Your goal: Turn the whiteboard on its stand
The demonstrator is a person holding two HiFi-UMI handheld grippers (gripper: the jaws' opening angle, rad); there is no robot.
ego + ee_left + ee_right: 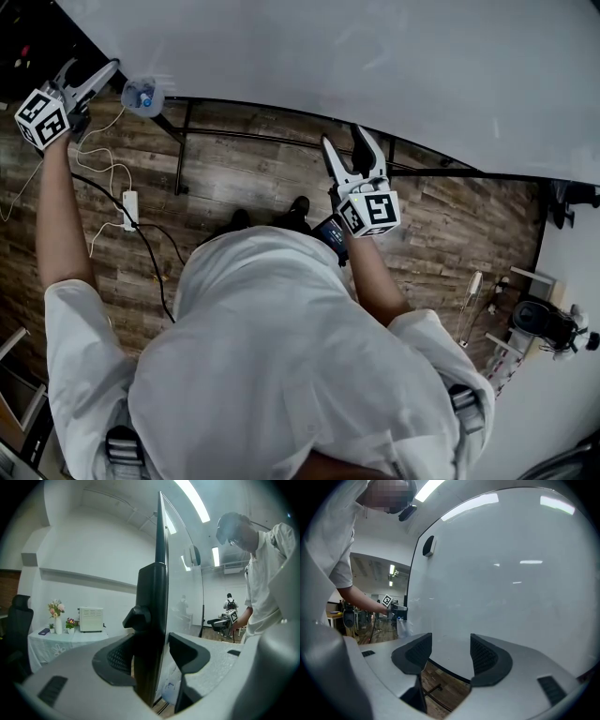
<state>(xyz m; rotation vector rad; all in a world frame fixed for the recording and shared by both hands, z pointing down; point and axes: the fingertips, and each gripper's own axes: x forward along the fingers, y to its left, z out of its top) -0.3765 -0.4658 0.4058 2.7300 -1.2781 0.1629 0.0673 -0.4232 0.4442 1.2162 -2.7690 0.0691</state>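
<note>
Where the whiteboard stands: the whiteboard (375,66) is straight ahead of the person, its face filling the top of the head view, above the wood floor (234,178).
Long axis: its lower edge (281,112) runs from far left across to the right, with the black stand (183,150) showing beneath the left part.
Left gripper: the left gripper (105,70) is out at the board's left end, arm stretched wide. Its own view shows the dark frame (152,602) end-on between the jaws, a pad close against each face, so it looks clamped on the board.
Right gripper: the right gripper (354,150) sits near the middle of the lower edge, facing the white surface. Its jaws stand apart with nothing between them, and the edge passes just beyond the pads.
Pouch: a clear pouch (141,94) hangs at the left end, just beside the left gripper.
Nearer hand: the left has the board; the right is close but apart from it.
Next move, as a judgement: the turn would be driven from the left end, with the right gripper steadying the face or the lower edge.
Risk: the pouch may swing into the left jaws.
</note>
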